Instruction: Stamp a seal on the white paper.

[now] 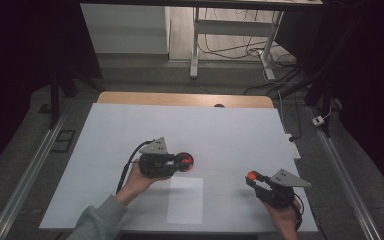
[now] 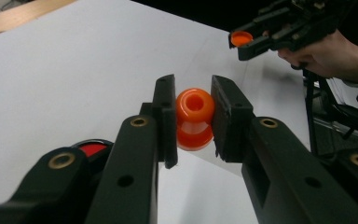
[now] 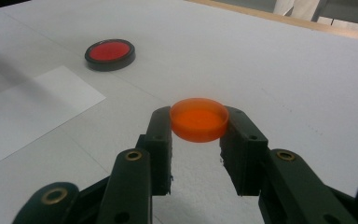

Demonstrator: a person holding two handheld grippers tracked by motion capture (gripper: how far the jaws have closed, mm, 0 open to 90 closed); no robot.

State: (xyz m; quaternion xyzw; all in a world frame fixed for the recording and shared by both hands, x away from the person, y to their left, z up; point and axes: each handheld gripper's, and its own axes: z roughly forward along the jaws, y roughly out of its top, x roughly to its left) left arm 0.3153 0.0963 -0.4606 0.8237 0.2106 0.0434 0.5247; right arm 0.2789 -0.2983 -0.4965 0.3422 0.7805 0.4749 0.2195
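Observation:
My left gripper [image 2: 193, 100] is shut on an orange knob-shaped piece with a hole in its top [image 2: 195, 126], held just off the white table. A round black pad with a red centre [image 2: 91, 148] lies on the table just below and beside its left jaw. From above, the left gripper [image 1: 176, 161] sits at the table's middle, jaws pointing right, right at the pad [image 1: 187, 161]. My right gripper [image 3: 199, 128] is shut on a flat orange cap [image 3: 199, 116], gripped by its rim. It hovers near the front right [image 1: 252, 178], apart from the pad [image 3: 110, 53].
A white sheet of paper [image 1: 185, 200] lies near the front edge between the two hands. The white table cover [image 1: 130, 130] ends at a wooden strip [image 1: 180, 98] at the back. Beyond stand white desk legs [image 1: 195, 45] and floor cables [image 1: 280, 65].

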